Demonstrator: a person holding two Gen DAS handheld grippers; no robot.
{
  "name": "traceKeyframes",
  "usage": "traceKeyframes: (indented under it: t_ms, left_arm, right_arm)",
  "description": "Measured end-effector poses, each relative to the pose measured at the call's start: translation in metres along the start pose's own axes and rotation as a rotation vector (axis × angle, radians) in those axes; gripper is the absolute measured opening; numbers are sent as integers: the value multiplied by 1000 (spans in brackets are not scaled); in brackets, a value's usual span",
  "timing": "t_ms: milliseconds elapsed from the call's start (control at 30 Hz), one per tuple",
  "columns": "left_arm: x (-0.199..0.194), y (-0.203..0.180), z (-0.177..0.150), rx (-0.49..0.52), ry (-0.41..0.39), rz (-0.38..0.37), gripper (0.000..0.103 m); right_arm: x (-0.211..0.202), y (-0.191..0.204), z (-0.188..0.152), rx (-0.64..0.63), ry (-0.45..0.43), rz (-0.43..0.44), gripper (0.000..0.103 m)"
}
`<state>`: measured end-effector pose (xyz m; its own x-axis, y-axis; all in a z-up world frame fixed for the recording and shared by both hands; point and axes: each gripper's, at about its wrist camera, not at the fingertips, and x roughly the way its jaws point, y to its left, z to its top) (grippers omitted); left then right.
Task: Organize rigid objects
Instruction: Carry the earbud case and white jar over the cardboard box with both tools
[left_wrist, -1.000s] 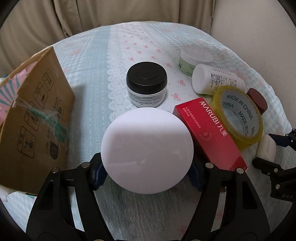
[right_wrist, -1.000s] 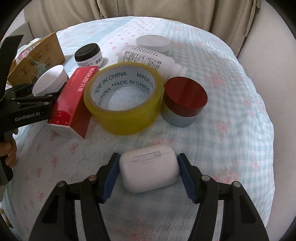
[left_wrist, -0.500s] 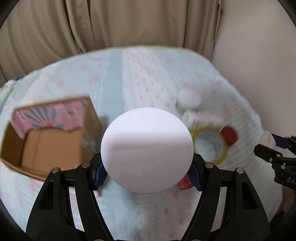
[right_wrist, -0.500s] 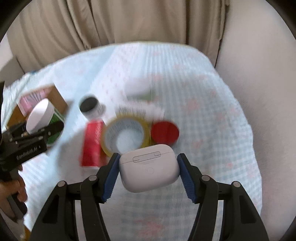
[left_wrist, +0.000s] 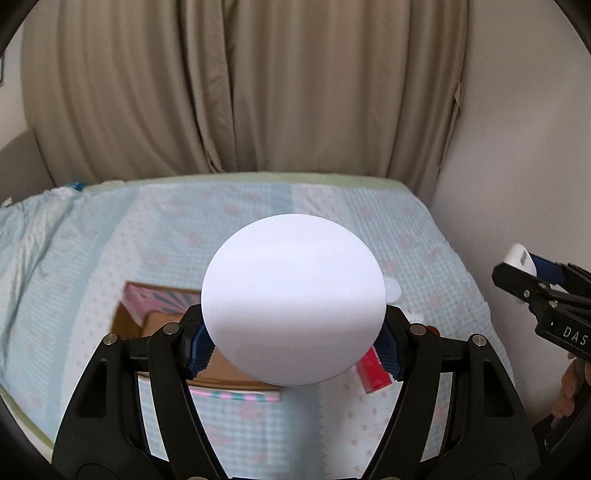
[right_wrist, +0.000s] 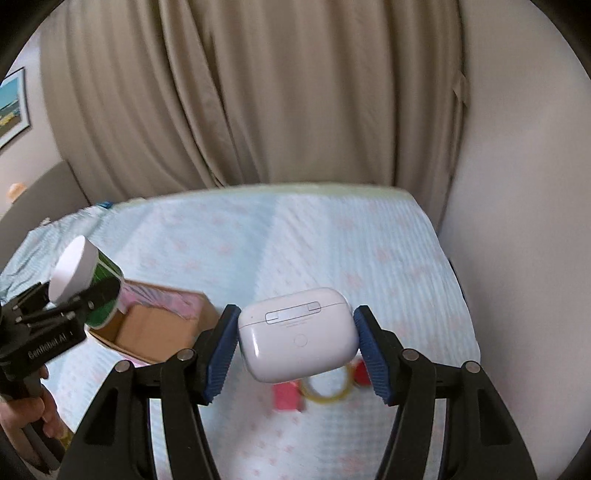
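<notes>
We are holding two things aloft above the bed (right_wrist: 332, 240). Our left tongs (left_wrist: 293, 339) are gripping a white-lidded jar (left_wrist: 293, 299) by its sides, the round lid facing the camera; from the right wrist view its green body is showing behind the lid. Our right tongs (right_wrist: 297, 347) are pinching a white earbud case (right_wrist: 297, 334) across its short ends, the blue ribbed pads (right_wrist: 221, 350) pressing both sides.

We are judging both as light and stiff. The case is glossy and rounded, so it is likely slippery; gripping its flat ends seems safest. The jar is wider, so its grip is less deep.

The open cardboard box (right_wrist: 155, 328) is lying below, nearer the left tongs. A red box (left_wrist: 373, 371) and yellow tape roll (right_wrist: 325, 389) are sitting on the bed beyond.
</notes>
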<state>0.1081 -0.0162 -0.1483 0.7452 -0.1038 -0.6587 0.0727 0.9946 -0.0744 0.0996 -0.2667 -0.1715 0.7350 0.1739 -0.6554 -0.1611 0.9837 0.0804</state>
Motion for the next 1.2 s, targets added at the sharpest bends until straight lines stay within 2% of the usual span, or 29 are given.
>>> traceKeyframes:
  t_ms: [200, 367, 533, 667, 867, 1033, 1200]
  left_arm:
    - [-29, 68, 24, 2, -25, -32, 68]
    - [-31, 138, 33, 29, 6, -60, 68]
    - [-14, 204, 33, 76, 53, -64, 68]
    - [10, 237, 28, 116, 96, -63, 68]
    - [64, 259, 6, 166, 196, -66, 68]
    - [118, 253, -23, 220, 283, -87, 68]
    - [183, 240, -57, 283, 404, -109, 68]
  right_arm:
    - [-16, 78, 39, -34, -48, 25, 58]
    - [-9, 144, 51, 23, -59, 3, 58]
    - [12, 201, 55, 95, -40, 0, 58]
    - [39, 234, 54, 160, 6, 9, 58]
    - [84, 266, 42, 187, 116, 10, 58]
    - [138, 263, 20, 205, 228, -1, 58]
    - [205, 248, -7, 241, 349, -18, 58]
